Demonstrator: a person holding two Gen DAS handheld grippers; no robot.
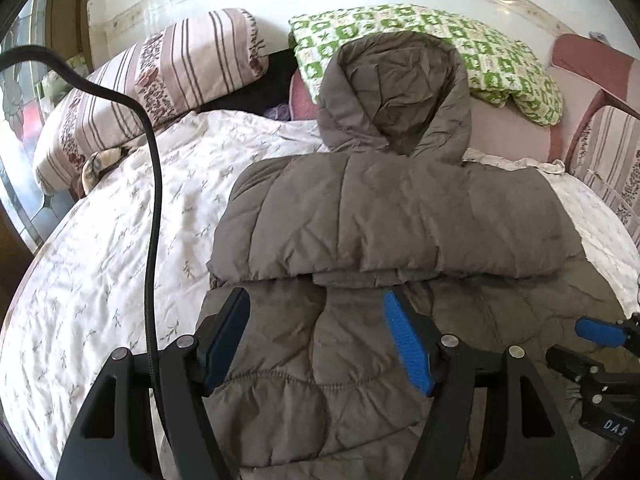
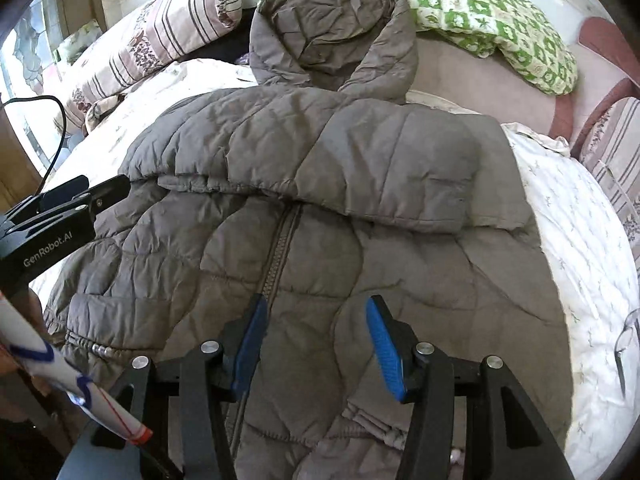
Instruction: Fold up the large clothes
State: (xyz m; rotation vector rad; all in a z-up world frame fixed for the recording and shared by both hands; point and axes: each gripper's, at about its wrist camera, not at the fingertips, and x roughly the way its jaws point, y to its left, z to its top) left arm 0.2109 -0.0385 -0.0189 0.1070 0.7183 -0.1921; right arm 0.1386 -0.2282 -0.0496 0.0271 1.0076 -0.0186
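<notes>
A grey quilted jacket lies spread on a bed covered by a white sheet with a small leaf print. Its hood points to the far side and rests flat, open side up, reaching towards a green-and-white checked pillow at the far right. The jacket's sleeves are folded across the chest as a band running left to right, and below that band the zip runs towards the near edge. The hem, with its gathered elastic, lies nearest at the left.

The left gripper hangs over the near part of the jacket with its jaws apart and nothing between the blue pads; the fabric beneath looks undisturbed. The right gripper is likewise over the near half, just right of the zip, jaws apart and empty. Each gripper shows at the edge of the other's view, the two side by side.

A striped pillow sits at the far left, and a black cable hangs down over the sheet on the left. A striped cloth lies at the right edge of the bed.
</notes>
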